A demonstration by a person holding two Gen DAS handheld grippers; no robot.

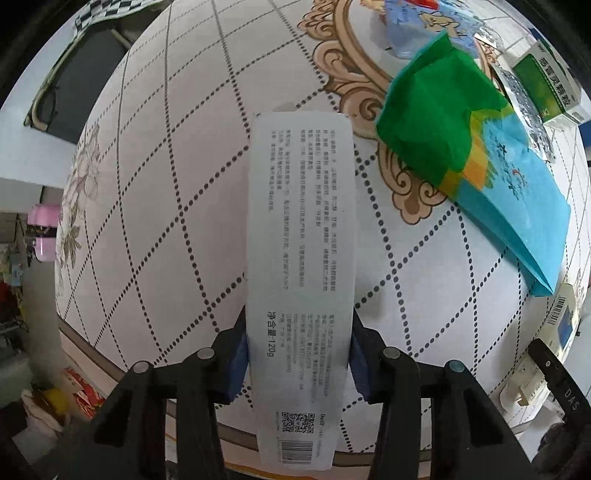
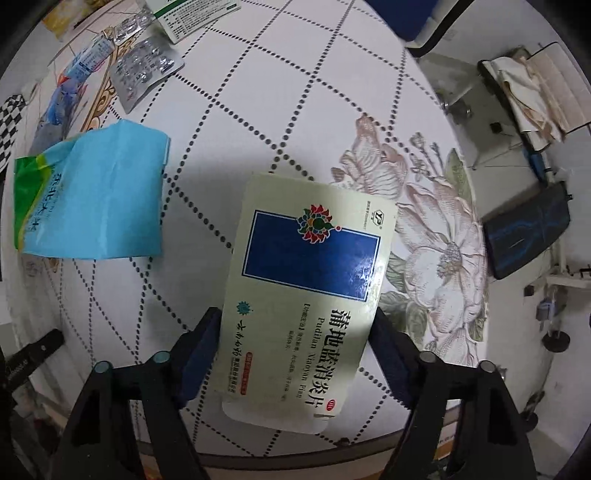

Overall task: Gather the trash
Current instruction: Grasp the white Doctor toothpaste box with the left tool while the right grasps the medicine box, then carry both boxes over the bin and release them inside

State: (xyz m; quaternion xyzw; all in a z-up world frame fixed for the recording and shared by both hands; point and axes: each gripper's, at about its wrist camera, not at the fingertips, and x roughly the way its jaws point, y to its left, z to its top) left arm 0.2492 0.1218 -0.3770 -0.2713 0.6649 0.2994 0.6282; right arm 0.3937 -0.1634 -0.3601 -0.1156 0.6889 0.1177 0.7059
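Observation:
My left gripper (image 1: pixel 298 354) is shut on a long white tube pack (image 1: pixel 299 236) printed with black text and "120g", held lengthwise above the table. My right gripper (image 2: pixel 297 354) is shut on a pale cream medicine box (image 2: pixel 306 288) with a dark blue panel. A green and blue plastic bag (image 1: pixel 472 173) lies on the table to the right in the left wrist view, and it shows at the left in the right wrist view (image 2: pixel 92 195). Silver blister packs (image 2: pixel 144 70) lie beyond the bag.
The round table (image 1: pixel 166 166) has a white cloth with dotted diamond lines and flower prints. A green and white medicine box (image 1: pixel 550 88) sits at the far right. A blue printed wrapper (image 1: pixel 428 26) lies at the back. Chairs and clutter stand around the table.

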